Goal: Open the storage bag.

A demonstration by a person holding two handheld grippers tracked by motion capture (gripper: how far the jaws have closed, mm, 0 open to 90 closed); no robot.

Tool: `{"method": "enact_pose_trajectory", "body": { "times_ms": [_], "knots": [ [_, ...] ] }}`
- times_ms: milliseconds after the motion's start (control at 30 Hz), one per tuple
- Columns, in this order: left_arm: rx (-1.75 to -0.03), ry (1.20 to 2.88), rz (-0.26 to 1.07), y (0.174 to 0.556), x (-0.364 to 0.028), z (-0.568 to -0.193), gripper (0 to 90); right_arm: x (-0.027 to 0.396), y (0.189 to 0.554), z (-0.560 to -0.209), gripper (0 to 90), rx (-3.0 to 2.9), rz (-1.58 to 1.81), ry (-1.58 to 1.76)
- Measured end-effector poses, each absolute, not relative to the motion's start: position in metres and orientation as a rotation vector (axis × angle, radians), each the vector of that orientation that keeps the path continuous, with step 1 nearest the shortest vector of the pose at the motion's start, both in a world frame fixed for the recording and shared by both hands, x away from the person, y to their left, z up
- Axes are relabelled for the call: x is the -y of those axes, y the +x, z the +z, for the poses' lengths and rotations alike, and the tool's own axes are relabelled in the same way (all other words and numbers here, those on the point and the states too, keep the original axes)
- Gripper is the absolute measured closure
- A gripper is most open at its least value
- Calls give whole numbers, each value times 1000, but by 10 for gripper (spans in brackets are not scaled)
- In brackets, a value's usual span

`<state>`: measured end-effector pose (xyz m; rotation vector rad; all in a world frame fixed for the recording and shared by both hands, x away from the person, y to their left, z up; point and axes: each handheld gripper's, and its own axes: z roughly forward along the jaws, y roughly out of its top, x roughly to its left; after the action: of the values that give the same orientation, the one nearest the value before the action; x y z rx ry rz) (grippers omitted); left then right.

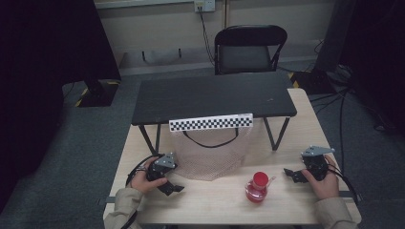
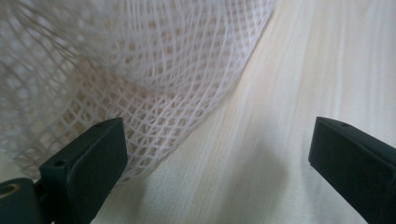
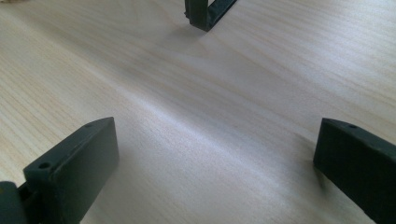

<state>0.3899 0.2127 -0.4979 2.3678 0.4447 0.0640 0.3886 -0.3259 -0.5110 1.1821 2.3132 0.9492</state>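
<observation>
On the wooden counter [image 1: 210, 202], the left tool [image 1: 173, 187] and right tool [image 1: 290, 173] both rest with jaws wide and empty, the red flask [image 1: 257, 187] between them, the mesh bag [image 1: 210, 152] hanging just beyond the left tool.

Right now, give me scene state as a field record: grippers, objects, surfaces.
left gripper: open, holds nothing, at the lower left edge of the white mesh bag
right gripper: open, holds nothing, over bare wood
mesh bag: hangs from the small black table, bottom lying on the light wooden table
red round flask with red cap: upright on the wooden table, between the grippers, apart from both
checkered strip: on the black table's front edge
</observation>
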Motion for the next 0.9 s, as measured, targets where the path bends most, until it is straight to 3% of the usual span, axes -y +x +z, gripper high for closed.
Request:
{"method": "enact_pose_trajectory", "body": {
  "times_ms": [900],
  "knots": [
    [-341,2220,81,379,-208,-442,33,326,389,-511,0,-2313,949,1182]
  ]
}}
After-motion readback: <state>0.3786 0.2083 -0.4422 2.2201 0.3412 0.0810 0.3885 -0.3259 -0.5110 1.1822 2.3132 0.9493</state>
